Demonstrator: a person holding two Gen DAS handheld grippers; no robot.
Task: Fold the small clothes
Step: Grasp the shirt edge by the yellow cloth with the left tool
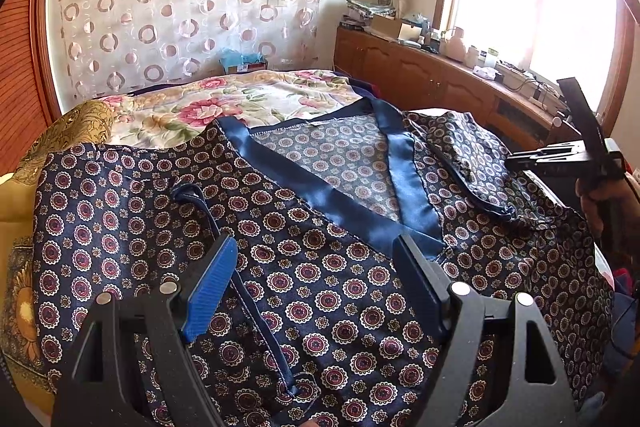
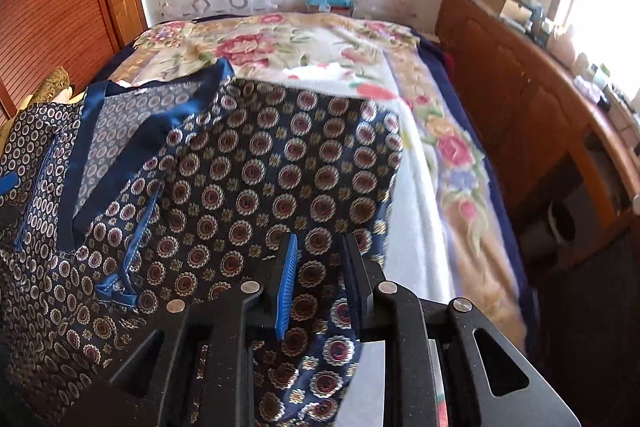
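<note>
A dark navy garment with red and white medallions and a blue satin collar lies spread on the bed. My left gripper hovers open just above its front, with a blue cord between the fingers. My right gripper is narrowly closed on the garment's right edge or sleeve, whose cloth runs between the fingers. The right gripper also shows at the right of the left wrist view, beside the folded-over sleeve.
A floral blanket covers the bed. A yellow pillow lies at the left. A wooden cabinet with clutter runs under the window at the right. A curtain hangs behind the bed.
</note>
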